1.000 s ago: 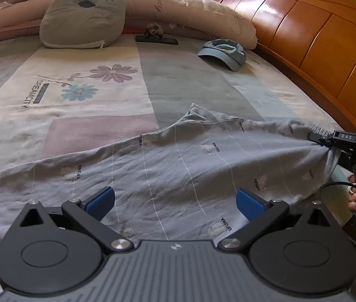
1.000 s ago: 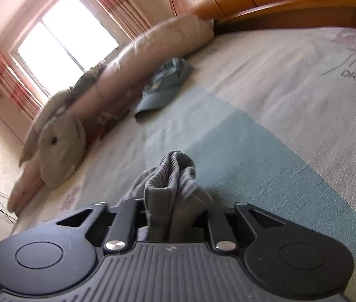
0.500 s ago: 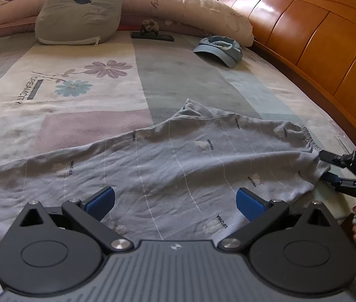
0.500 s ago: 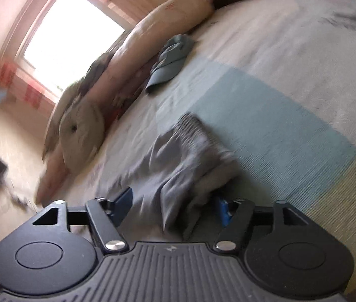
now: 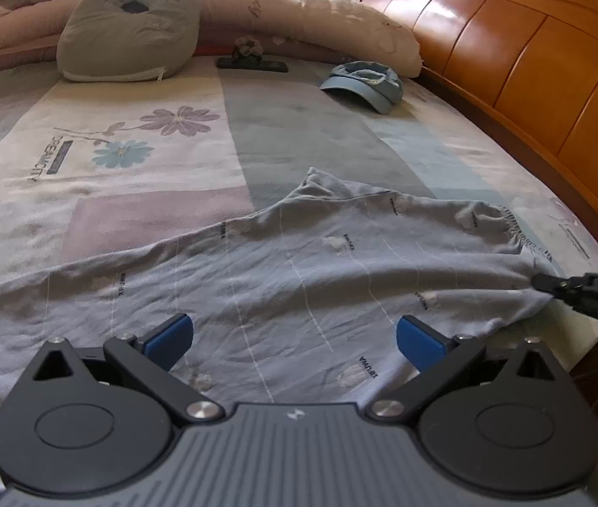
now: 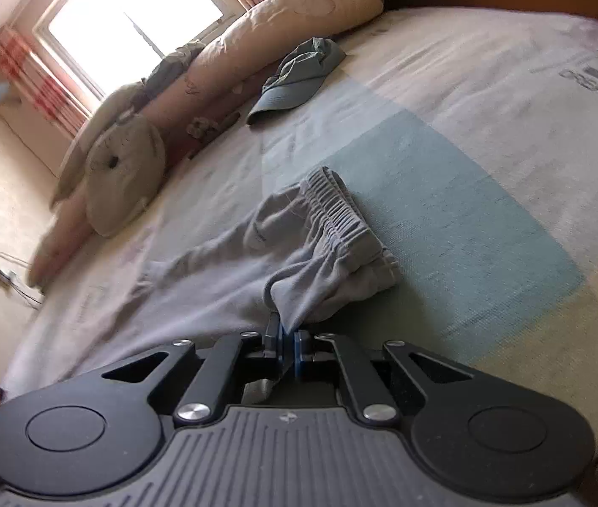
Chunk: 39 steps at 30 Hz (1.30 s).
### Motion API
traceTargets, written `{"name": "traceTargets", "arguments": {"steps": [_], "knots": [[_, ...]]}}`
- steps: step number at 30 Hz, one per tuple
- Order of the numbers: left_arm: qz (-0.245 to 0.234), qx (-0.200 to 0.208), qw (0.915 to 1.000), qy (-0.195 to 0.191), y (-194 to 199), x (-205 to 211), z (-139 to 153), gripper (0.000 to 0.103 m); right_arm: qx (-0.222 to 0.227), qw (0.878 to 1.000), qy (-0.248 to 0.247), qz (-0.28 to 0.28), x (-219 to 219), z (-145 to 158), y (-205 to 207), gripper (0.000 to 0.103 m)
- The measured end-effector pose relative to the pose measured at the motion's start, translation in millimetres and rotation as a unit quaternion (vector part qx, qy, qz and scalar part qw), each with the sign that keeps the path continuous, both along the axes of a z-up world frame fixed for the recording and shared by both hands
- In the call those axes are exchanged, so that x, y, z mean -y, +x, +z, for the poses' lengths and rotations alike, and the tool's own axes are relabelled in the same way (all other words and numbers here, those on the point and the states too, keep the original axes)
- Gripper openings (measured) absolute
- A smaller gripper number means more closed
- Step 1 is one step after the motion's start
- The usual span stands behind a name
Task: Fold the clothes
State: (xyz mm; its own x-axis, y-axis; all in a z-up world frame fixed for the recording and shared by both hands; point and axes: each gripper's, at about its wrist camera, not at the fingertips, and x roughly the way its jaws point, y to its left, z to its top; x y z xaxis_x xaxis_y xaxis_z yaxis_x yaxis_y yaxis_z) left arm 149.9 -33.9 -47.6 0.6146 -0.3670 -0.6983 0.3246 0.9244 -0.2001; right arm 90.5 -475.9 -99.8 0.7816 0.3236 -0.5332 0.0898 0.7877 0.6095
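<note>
We are taking the grey pyjama trousers (image 5: 299, 262) as our landmark; they are lying spread across the near half of the bed (image 5: 129, 160), legs running off to the left, elastic waistband (image 6: 341, 211) at the right end.

Left side first. The left gripper (image 5: 294, 333) is hovering just above the near edge of the trousers with its jaws standing wide apart; the blue pads (image 5: 172, 331) are clear of the cloth and nothing is between them. Compared with a second ago its view is unchanged, so we are treating this hand as idle and waiting.

Centre: the trousers are lying flatter and more stretched toward the right than a second ago. Beyond them, well apart, a blue cap (image 5: 362, 84) and a grey cushion (image 5: 129, 29) are sitting near the far pillows.

Right side. The right gripper (image 6: 288, 344) is where the change is. A second ago it was clamping a thick bunch of waistband; half a second ago its jaws were spread with the fabric loose between them; now they are pinched shut on a thin fold of cloth just below the waistband. In the left wrist view it is meeting the right corner of the trousers at the bed edge.

Our reading: this is a re-grip, swapping a bulky handful for a cleaner corner hold. We are judging the spreading step nearly finished and the first fold not yet begun. The left gripper probably needs a matching hold next.
</note>
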Motion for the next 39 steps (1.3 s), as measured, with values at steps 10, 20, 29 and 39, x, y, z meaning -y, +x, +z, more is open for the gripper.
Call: {"name": "traceTargets", "arguments": {"steps": [10, 20, 29, 39], "knots": [[-0.011, -0.002, 0.9999, 0.004, 0.4, 4.1, -1.2, 0.102, -0.074, 0.997, -0.001, 0.01, 18.4, 6.4, -14.0, 0.019], [-0.024, 0.0, 0.9997, 0.011, -0.1, 15.5, -0.9, 0.102, 0.021, 0.995, -0.102, -0.001, 42.5, 50.3, 35.7, 0.055], [-0.019, -0.003, 0.9993, 0.032, 8.0, 16.9, -3.6, 0.102, -0.003, 0.981, -0.18, 0.067, 13.8, 11.0, 115.7, 0.059], [-0.036, -0.006, 0.9984, 0.042, 16.0, 28.0, -10.5, 0.102, 0.012, 0.967, -0.24, 0.084, -2.9, 14.1, 124.3, 0.028]]}}
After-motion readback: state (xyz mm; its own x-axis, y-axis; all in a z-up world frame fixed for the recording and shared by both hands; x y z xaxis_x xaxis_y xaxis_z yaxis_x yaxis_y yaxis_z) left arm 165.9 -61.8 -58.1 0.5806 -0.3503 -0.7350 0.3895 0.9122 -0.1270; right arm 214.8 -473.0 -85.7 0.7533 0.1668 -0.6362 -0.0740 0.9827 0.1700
